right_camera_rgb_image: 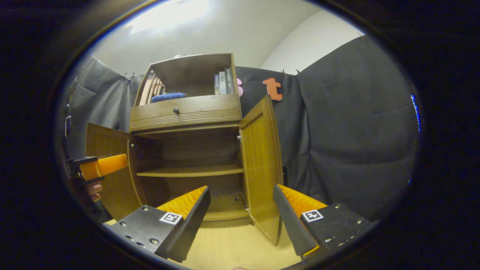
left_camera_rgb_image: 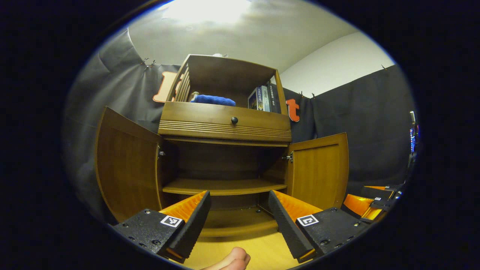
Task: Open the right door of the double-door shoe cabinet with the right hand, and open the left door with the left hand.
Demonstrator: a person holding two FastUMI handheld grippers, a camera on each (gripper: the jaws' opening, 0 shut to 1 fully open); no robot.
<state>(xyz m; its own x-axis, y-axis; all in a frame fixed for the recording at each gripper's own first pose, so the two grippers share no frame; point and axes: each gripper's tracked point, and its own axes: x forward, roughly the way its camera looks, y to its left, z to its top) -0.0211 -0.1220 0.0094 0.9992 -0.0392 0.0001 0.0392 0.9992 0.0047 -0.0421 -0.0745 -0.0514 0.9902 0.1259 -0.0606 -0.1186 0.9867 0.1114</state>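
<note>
One cabinet point(left_camera_rgb_image: 225, 150) stands ahead of me with two doors, both swung open: the left door point(left_camera_rgb_image: 125, 165) and the right door point(left_camera_rgb_image: 318, 170). Behind them I count one shelf point(left_camera_rgb_image: 223, 186) across the lower bay. Above it is one drawer point(left_camera_rgb_image: 225, 122) with one knob point(left_camera_rgb_image: 234, 120). The top bay holds one blue cloth point(left_camera_rgb_image: 212, 99) and a few books point(left_camera_rgb_image: 264, 98). My left gripper point(left_camera_rgb_image: 239, 217) is spread wide and holds nothing, facing the open bay. My right gripper point(right_camera_rgb_image: 240, 212) is also wide and holds nothing, its fingers on either side of the right door's lower edge without touching it. A finger point(left_camera_rgb_image: 232, 260) shows at the bottom of the left gripper view.
</note>
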